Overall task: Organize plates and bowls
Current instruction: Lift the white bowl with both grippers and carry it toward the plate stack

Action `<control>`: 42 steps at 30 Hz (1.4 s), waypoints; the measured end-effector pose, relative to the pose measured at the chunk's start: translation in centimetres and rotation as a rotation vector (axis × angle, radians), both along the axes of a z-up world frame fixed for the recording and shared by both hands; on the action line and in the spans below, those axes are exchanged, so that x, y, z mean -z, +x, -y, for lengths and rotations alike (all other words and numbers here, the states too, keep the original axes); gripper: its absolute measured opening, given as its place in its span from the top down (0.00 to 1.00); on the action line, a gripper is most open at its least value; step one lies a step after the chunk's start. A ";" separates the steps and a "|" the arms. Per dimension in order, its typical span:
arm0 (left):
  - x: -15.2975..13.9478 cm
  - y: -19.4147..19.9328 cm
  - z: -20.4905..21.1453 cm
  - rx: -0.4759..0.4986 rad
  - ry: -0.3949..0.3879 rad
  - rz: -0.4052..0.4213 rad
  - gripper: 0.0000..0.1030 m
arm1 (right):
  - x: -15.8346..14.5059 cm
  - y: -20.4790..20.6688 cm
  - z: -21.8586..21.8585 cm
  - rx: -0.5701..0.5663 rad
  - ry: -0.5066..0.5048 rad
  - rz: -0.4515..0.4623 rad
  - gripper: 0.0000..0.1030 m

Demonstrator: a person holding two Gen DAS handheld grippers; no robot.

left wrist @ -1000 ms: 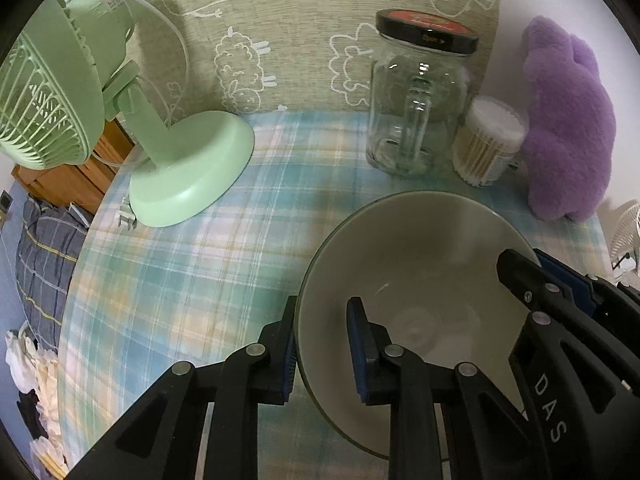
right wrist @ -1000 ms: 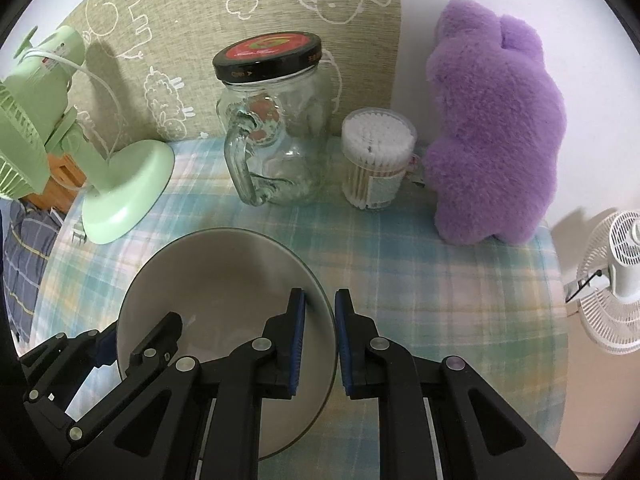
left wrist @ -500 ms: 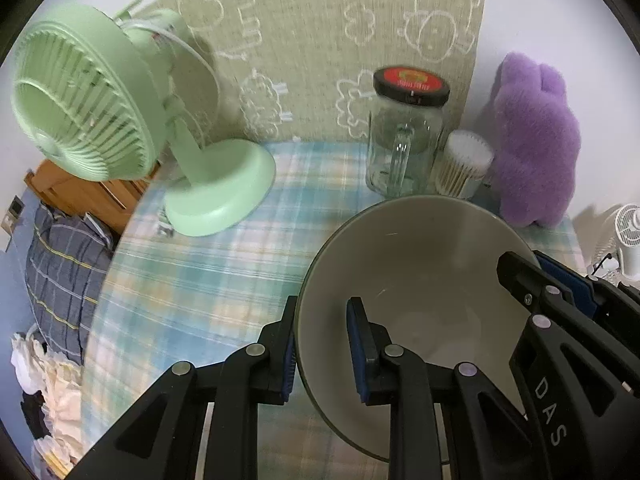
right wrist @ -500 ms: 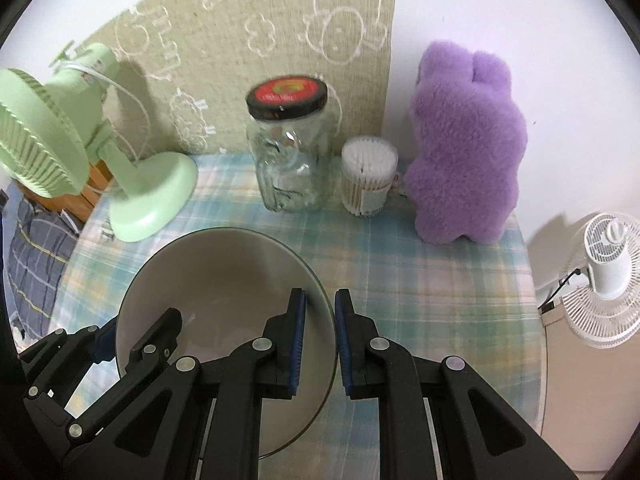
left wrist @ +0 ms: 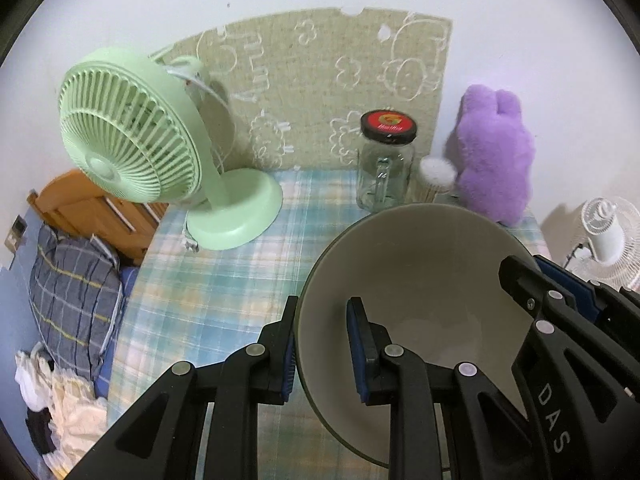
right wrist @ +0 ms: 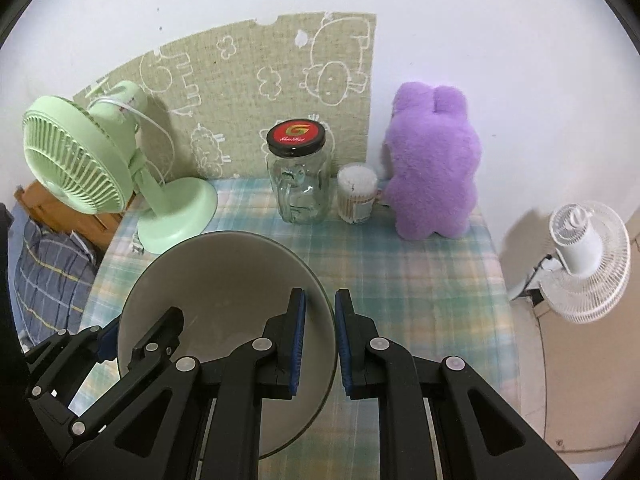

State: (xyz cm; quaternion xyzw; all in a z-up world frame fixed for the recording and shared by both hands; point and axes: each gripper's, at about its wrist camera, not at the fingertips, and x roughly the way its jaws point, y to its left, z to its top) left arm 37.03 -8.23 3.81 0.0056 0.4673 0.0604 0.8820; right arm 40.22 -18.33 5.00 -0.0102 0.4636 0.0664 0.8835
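I hold the bowl [left wrist: 416,280] above the checked surface [left wrist: 224,280]. The left gripper [left wrist: 322,344] fingers pinch its near-left rim; the right gripper [right wrist: 320,344] fingers pinch the opposite rim. It looks stiff, glazed, slippery and breakable, so grip the rims.

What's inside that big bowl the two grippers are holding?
The bowl looks empty: only its bare greyish inside shows, with one finger of each gripper over the rim. The near part is hidden behind the grippers.
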 end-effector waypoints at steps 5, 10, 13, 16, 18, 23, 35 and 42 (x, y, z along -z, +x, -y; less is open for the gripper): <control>-1.6 -2.7 -0.5 0.029 -0.017 0.012 0.80 | -1.9 -2.8 0.0 0.029 -0.014 0.023 0.82; -2.5 -5.7 -1.1 0.049 -0.011 0.027 0.80 | -3.2 -6.2 -0.5 0.054 -0.019 0.033 0.82; -2.6 -7.6 -1.7 0.061 -0.010 0.026 0.80 | -3.4 -8.1 -0.9 0.061 -0.017 0.034 0.82; -2.6 -9.1 -2.2 0.070 -0.012 0.017 0.80 | -3.6 -10.1 -1.5 0.069 -0.022 0.033 0.82; -2.5 -10.2 -2.6 0.076 -0.015 0.006 0.80 | -3.7 -11.3 -1.9 0.074 -0.024 0.031 0.82; -2.1 -12.9 -3.3 0.089 -0.019 0.000 0.80 | -3.3 -14.2 -2.6 0.088 -0.029 0.027 0.82; 1.3 -17.7 -4.1 0.130 -0.044 -0.057 0.80 | -0.5 -20.1 -3.4 0.136 -0.033 -0.021 0.82; 3.9 -19.1 -4.1 0.149 -0.059 -0.119 0.80 | 2.4 -21.9 -3.2 0.166 -0.032 -0.086 0.82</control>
